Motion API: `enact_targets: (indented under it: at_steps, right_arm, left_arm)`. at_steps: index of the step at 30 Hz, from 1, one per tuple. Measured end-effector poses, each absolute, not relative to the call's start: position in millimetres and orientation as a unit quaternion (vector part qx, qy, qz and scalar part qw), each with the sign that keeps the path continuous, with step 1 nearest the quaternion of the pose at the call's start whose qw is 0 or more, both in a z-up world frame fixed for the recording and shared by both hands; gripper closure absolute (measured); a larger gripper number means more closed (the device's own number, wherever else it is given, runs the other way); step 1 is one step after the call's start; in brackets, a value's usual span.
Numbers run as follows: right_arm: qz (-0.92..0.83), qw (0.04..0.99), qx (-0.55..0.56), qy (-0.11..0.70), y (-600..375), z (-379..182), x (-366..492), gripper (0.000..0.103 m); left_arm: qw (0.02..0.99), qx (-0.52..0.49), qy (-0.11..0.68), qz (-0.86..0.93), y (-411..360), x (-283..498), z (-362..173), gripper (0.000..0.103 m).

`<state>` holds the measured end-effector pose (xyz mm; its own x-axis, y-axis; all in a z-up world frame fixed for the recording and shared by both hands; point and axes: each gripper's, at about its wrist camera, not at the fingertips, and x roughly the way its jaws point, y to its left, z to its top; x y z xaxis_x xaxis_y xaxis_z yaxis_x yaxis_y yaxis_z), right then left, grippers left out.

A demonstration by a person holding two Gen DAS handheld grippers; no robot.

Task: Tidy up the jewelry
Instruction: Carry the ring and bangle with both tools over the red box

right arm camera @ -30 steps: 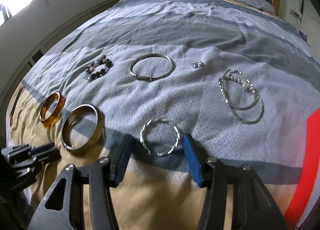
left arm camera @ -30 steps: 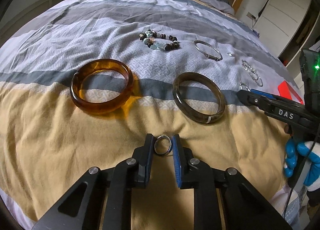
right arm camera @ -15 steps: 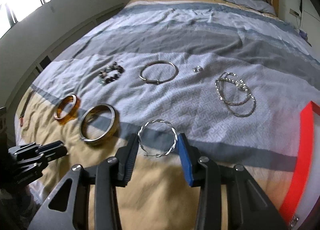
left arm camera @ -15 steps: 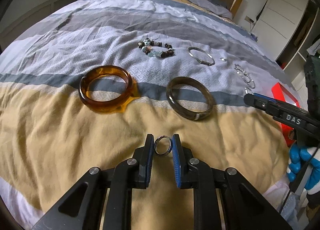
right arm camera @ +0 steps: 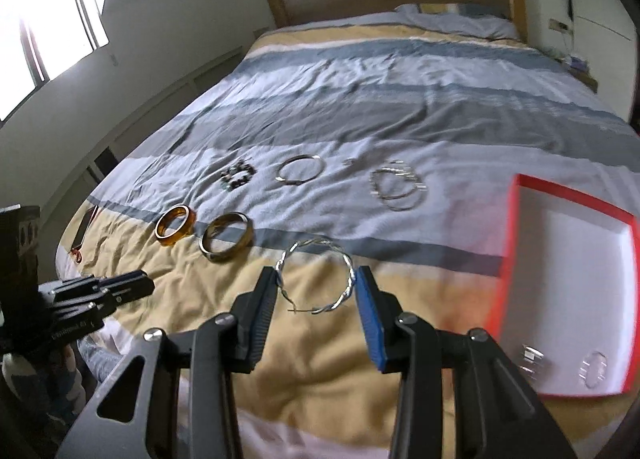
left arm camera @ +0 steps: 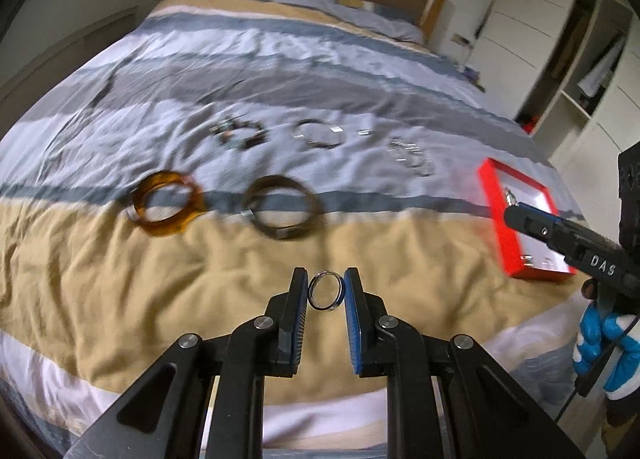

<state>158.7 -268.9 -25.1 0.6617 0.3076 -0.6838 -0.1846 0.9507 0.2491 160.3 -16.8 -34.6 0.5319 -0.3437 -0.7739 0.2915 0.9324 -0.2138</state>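
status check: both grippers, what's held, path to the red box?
Left gripper shut on ring. Right gripper shut on twisted bangle. Red box open, nothing between.

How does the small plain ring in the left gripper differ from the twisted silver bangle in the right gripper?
The small plain silver ring is a smooth closed band; the twisted silver bangle is rope-like with an open end. The ring is far narrower, so the left gripper is nearly closed while the right gripper spans wide. Both are clamped and held above the bed.

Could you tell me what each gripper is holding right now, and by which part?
Left gripper pinches a small ring across its outer edge; right gripper clamps a twisted silver bangle by opposite sides.
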Motion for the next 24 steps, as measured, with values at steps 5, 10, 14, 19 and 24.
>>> enact_targets:
  at_steps: [5, 10, 14, 19, 24]
  right_arm:
    - [0.092, 0.916, 0.091, 0.38, -325.3, -20.4, 131.0, 0.065]
    - [0.032, 0.914, 0.098, 0.392, -392.0, -31.3, 114.6, 0.065]
    - [-0.008, 0.91, 0.099, 0.403, -436.0, -43.1, 111.9, 0.065]
    - [-0.045, 0.901, 0.104, 0.419, -475.9, -65.9, 118.5, 0.065]
    - [-0.058, 0.888, 0.104, 0.444, -493.4, -94.3, 128.0, 0.065]
  left_arm:
    - [0.865, -0.004, 0.445, -0.232, -75.6, 155.8, -20.5, 0.085]
    - [0.847, 0.025, 0.446, -0.288, -148.6, 158.3, -18.8, 0.085]
    - [0.829, 0.044, 0.45, -0.329, -215.2, 168.4, -26.2, 0.085]
    - [0.807, 0.069, 0.461, -0.363, -291.5, 184.2, -46.9, 0.085]
    - [0.792, 0.096, 0.473, -0.374, -338.5, 194.5, -75.8, 0.085]
